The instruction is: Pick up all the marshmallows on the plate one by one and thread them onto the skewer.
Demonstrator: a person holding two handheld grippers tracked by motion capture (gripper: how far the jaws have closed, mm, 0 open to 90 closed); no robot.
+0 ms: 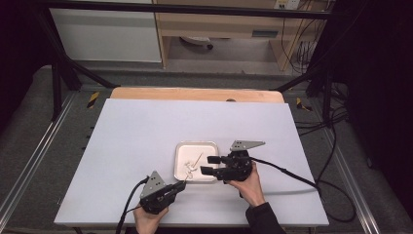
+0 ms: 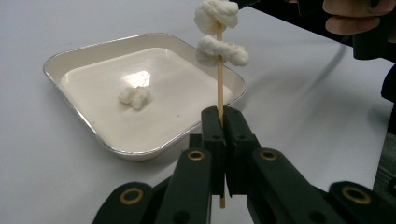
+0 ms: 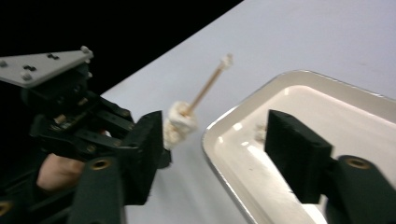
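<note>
At a white-covered table (image 1: 146, 131), a person works two hand-held grippers over a shallow white tray (image 1: 182, 146). The left gripper (image 2: 223, 122) has its black jaws pressed tight together on the lower part of a thin wooden skewer (image 2: 220, 88), which rises straight up from between the jaw tips in the left gripper view; a short end of the stick pokes out below the jaws. Two white, fluffy food pieces (image 2: 219, 49) are threaded on the skewer well above the jaws, one at its top and one just beneath, the pair apart from each other by a bare stretch of stick. Beyond and to the left of those jaws sits the tray, and a small white clump (image 2: 134, 96) lies on its floor near the middle.

The right gripper (image 3: 215, 140) stands with its jaws spread and nothing between the pads. In the right gripper view, its left jaw sits just beside the lower white piece on the skewer (image 3: 205, 88), while its right jaw hangs over the tray (image 3: 299, 84); whether the left pad touches the piece cannot be told. In the high view the right gripper (image 1: 210, 164) reaches over the tray's right edge and the left gripper (image 1: 181, 185) sits just off its near left corner, the skewer (image 1: 197, 160) slanting over the tray between them.
</note>
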